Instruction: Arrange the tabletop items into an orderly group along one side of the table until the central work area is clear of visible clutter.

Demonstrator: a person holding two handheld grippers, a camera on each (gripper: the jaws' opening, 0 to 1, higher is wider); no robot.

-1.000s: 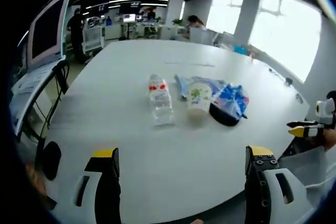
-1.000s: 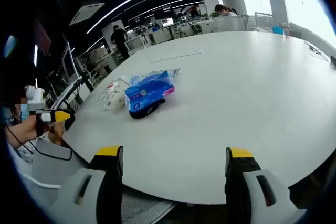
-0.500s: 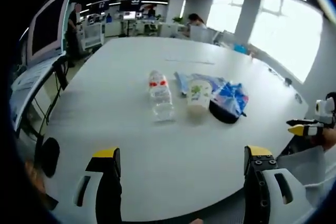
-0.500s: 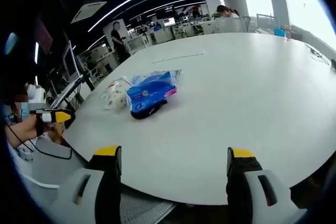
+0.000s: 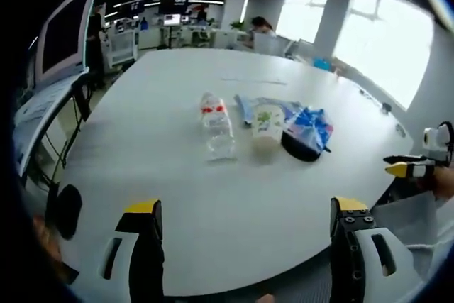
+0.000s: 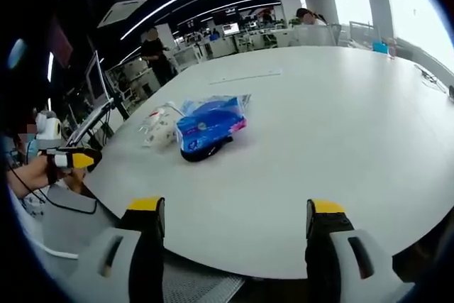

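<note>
On the white table [image 5: 177,196] lies a clear plastic bottle [image 5: 215,125] with a red label, on its side. Right of it stands a paper cup [image 5: 266,128] with green print, then a blue snack bag [image 5: 310,128] over a black object [image 5: 301,152], with a blue packet [image 5: 245,111] behind. My left gripper [image 5: 245,218] is open, well short of them. The right gripper view has the blue bag [image 6: 208,123], the black object [image 6: 206,150] and the bottle [image 6: 159,126] at centre left. My right gripper [image 6: 235,218] is open near the table edge. The right gripper [image 5: 411,169] appears at the left view's right edge, the left gripper [image 6: 71,159] at the right view's left edge.
A monitor on a stand [image 5: 64,33] is at the left of the table, and a black chair part [image 5: 69,212] sits low by the edge. A long thin strip [image 6: 245,76] lies farther across the table. People and desks fill the office behind. Small items [image 6: 433,69] rest near the windows.
Both views have shifted slightly: the items sit a little nearer in each. The items themselves have not moved, and both grippers stay open.
</note>
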